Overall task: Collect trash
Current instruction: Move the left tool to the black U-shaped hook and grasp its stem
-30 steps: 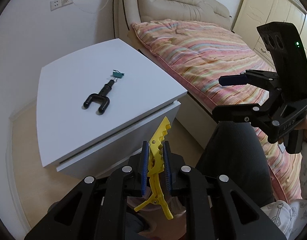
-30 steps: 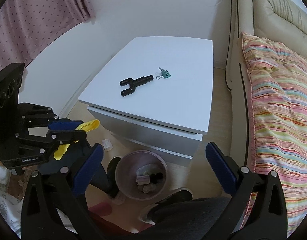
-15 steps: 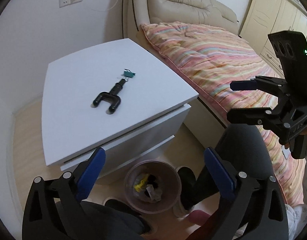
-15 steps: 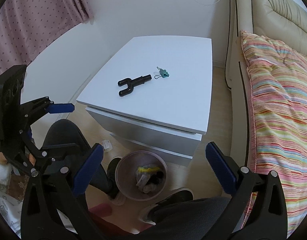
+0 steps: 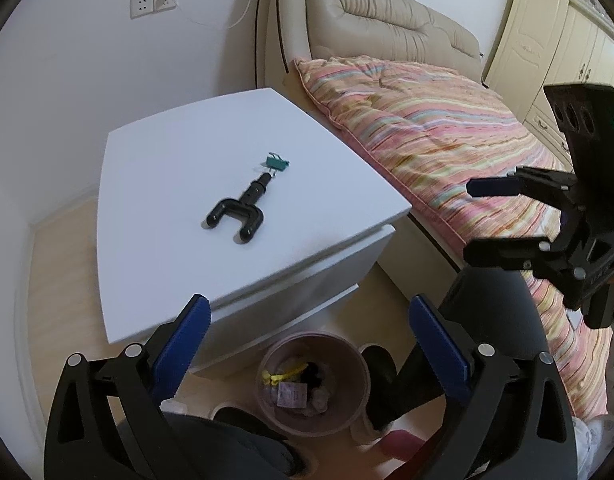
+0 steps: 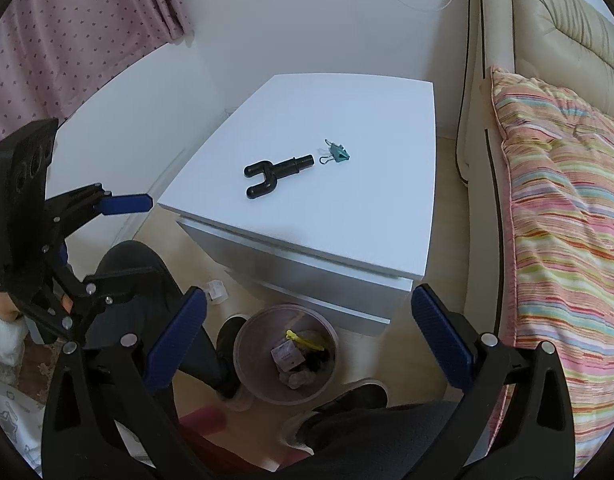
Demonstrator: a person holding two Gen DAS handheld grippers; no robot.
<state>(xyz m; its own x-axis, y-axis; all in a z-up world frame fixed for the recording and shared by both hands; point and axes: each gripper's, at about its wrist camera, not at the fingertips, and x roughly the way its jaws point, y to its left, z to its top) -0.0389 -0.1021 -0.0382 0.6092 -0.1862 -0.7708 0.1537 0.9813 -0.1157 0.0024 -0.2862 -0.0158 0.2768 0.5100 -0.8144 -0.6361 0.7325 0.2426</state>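
Left wrist view first: the left gripper (image 5: 307,332) has its jaws spread wide with nothing between the blue pads, and it hangs pretty much straight over the pinkish trash bin (image 5: 313,384) on the floor at about 6 o'clock in the shot. The jaws have just been opening, and the yellow clip (image 5: 285,374) is now lying in the bin on top of crumpled scraps and a small printed paper tag. Up at around 11 o'clock from the bin sits the white nightstand (image 5: 155,168), and on its top are a black fork-shaped plastic piece (image 5: 239,216) and a little teal binder clip (image 5: 277,163), the clip just off the tip of the black piece's stem at roughly 1 o'clock from it. Whether those two actually touch, I can't tell. Over at 3 o'clock you can see the right gripper (image 5: 473,218), fingers parted and empty. From the right wrist view, same story: the right gripper's pads stand wide apart over the bin, the yellow clip inside near the bin's far side, and the left gripper shows at 9 o'clock, gaping and holding nothing. A bed with a striped quilt (image 6: 563,216) runs along at 3 o'clock, and a pink curtain (image 6: 67,28) hangs at 10 o'clock.
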